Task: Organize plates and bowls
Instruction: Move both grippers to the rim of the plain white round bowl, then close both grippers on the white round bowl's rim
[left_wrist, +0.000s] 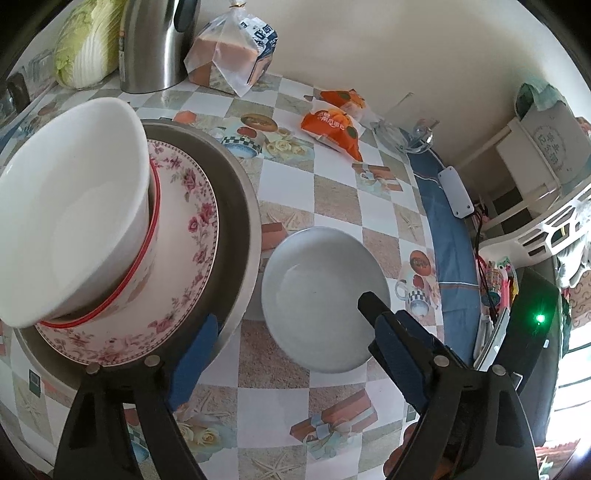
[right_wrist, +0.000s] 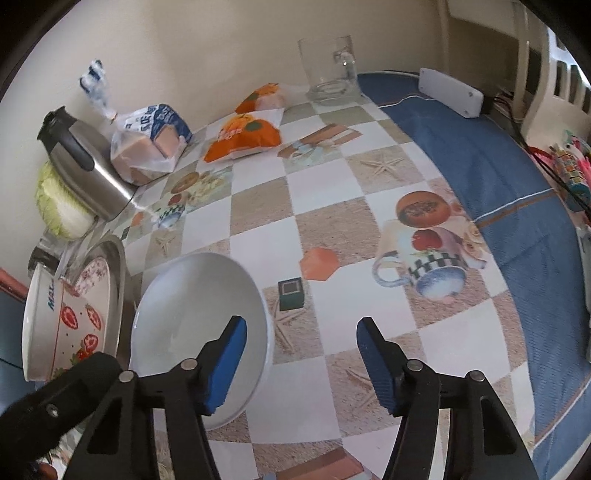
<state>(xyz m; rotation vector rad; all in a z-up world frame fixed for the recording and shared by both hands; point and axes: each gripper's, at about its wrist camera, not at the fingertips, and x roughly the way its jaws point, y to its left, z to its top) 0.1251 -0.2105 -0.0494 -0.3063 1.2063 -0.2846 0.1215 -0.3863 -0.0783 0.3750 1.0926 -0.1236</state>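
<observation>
A counter under a checkered cloth printed with starfish, cups and gift boxes stands against a cream wall. At far left along the wall sit a napa cabbage, a steel kettle and a bagged loaf of bread. In front of them a metal basin holds a floral plate with a red-rimmed bowl on it and a white bowl nested tilted inside that.

Just right of the basin a plain white plate lies on the cloth. The left hand-held gripper stands spread, one pad by the basin rim and the other over the plate, pinching nothing. The right hand-held gripper is also spread, its left pad over the plate's inside and its right pad well outside the rim.

Further right lie two orange snack packets, then a glass mug. A blue cloth covers the right edge, bearing a white box.
</observation>
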